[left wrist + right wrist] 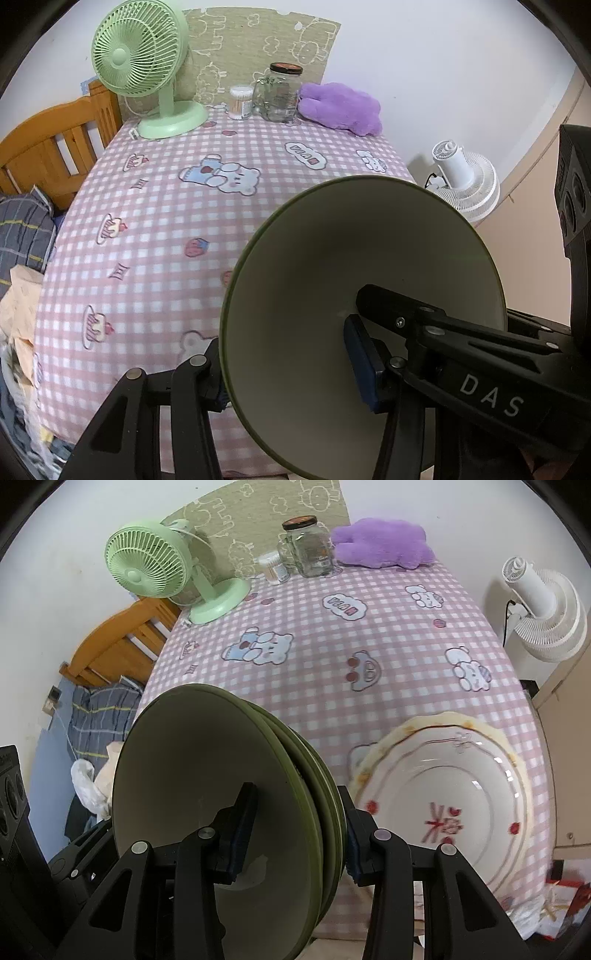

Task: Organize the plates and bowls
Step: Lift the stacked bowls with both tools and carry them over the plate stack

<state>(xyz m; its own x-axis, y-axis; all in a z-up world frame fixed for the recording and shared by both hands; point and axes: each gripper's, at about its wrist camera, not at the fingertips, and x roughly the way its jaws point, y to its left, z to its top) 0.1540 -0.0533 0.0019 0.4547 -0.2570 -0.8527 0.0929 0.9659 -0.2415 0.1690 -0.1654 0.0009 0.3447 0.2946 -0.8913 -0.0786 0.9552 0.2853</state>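
A stack of nested green bowls [369,240] with cream insides is held tilted over the table's near edge, gripped from two sides. My left gripper [288,369] is shut on its rim, one blue pad [364,369] inside the top bowl and the other finger beneath. In the right wrist view the same stack [184,757] shows its layered green rims. My right gripper [295,842] is shut on it too, one pad [240,834] inside and one against the outer wall. A white bowl with red characters [443,805] sits on the table just right of that gripper.
The pink checked tablecloth [166,221] covers the table. At its far edge stand a green fan [147,74], a cotton-swab tub [241,102], a glass jar [280,92] and a purple plush [340,107]. A white fan [546,609] stands beyond the right side, a wooden bed frame [48,151] on the left.
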